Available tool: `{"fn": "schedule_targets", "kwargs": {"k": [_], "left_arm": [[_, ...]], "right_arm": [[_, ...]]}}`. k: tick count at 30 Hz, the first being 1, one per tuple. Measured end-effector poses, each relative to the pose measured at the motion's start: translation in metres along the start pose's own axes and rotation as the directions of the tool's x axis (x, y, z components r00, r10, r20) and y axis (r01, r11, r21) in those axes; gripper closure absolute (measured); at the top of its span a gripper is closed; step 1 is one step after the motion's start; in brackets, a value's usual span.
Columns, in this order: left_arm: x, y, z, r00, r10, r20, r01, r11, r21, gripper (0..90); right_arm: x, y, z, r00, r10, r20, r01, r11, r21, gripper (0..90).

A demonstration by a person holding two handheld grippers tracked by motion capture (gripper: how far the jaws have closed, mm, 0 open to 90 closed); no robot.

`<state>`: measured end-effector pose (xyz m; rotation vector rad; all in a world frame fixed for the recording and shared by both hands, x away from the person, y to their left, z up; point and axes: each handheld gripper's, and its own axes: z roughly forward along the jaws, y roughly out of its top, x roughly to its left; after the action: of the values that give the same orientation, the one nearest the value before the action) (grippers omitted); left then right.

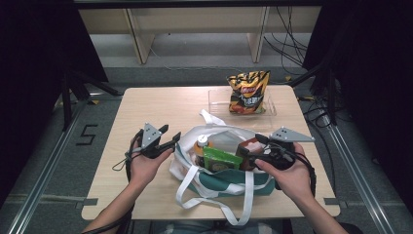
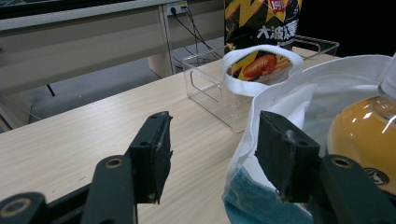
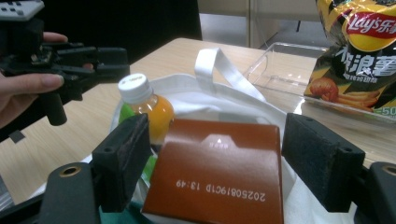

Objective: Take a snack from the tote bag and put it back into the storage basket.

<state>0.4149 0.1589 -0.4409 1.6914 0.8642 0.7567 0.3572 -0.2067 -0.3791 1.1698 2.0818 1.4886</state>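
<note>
- One white cloth tote bag with a teal base (image 1: 229, 181) lies near the table's front edge; inside it: one orange juice bottle with a white cap (image 1: 200, 144), one green packet (image 1: 220, 160), one brown carton (image 1: 250, 146)
- One clear plastic tray (image 1: 269, 108) at the far right corner holds one yellow crisp bag (image 1: 247, 91)
- Left gripper (image 1: 171, 138), jaws apart, beside the tote's left rim; right gripper (image 1: 253, 147), jaws apart, flanks the carton

I read "Lay's" on the chip bag (image 3: 362, 51) | "20250819C1D 13:49" on the brown carton (image 3: 219, 172) | "5" on the floor (image 1: 86, 135)
</note>
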Motion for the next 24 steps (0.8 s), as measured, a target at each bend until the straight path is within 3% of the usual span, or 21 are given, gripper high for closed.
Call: {"fn": "schedule_targets", "kwargs": {"k": [3,5,6,8,10,11,12,13,18,19,20,24], "left_arm": [[0.001,0.000,0.001,1.0000,0.001,0.005,-0.001,1.0000,-0.006,44.4],[0.001,0.000,0.001,1.0000,0.001,0.006,0.000,1.0000,-0.007,44.3],[0.001,0.000,0.000,1.0000,0.000,-0.002,0.000,1.0000,0.002,44.3],[0.001,0.000,0.000,1.0000,0.000,-0.001,0.000,1.0000,0.001,44.4],[0.001,0.000,0.000,1.0000,0.000,-0.002,0.000,1.0000,0.001,44.4],[0.001,0.000,0.000,1.0000,0.001,-0.001,-0.001,1.0000,0.001,44.3],[0.001,0.000,0.000,1.0000,0.002,-0.002,-0.002,1.0000,0.001,44.4],[0.001,0.000,0.000,1.0000,0.005,-0.001,-0.005,1.0000,0.001,44.4],[0.001,0.000,-0.001,1.0000,0.005,-0.002,-0.005,1.0000,0.000,44.3],[0.001,0.000,-0.001,1.0000,0.007,-0.002,-0.007,1.0000,0.002,44.3],[0.001,0.000,-0.001,1.0000,0.008,-0.001,-0.008,1.0000,0.002,44.3],[0.001,0.000,0.000,1.0000,0.003,-0.001,-0.003,1.0000,0.001,44.3]], "right_arm": [[0.000,-0.003,0.002,1.0000,-0.005,-0.002,0.005,1.000,0.014,24.5],[-0.003,-0.006,0.003,0.9994,-0.033,0.003,0.033,0.999,0.029,24.5],[-0.001,-0.008,0.005,1.0000,-0.002,0.000,0.002,0.999,0.043,24.4],[-0.005,-0.010,0.007,0.9996,-0.030,-0.001,0.030,0.998,0.049,24.0],[-0.003,-0.013,0.009,1.0000,-0.005,-0.004,0.006,0.998,0.058,24.4],[-0.005,-0.014,0.009,0.9995,-0.029,0.010,0.029,0.998,0.053,24.5],[-0.004,-0.014,0.008,1.0000,-0.008,-0.001,0.008,0.997,0.079,24.9],[-0.004,-0.015,0.010,1.0000,0.002,0.006,-0.002,0.998,0.062,25.0],[-0.008,-0.015,0.008,0.9999,-0.014,0.008,0.014,0.999,0.051,29.2],[-0.008,-0.015,0.008,0.9999,0.002,-0.010,-0.001,0.999,0.048,31.2],[-0.009,-0.014,0.006,0.9999,-0.010,0.006,0.009,0.999,0.049,31.7],[-0.010,-0.014,0.005,0.9990,0.045,0.000,-0.044,0.998,0.051,32.8]]}}
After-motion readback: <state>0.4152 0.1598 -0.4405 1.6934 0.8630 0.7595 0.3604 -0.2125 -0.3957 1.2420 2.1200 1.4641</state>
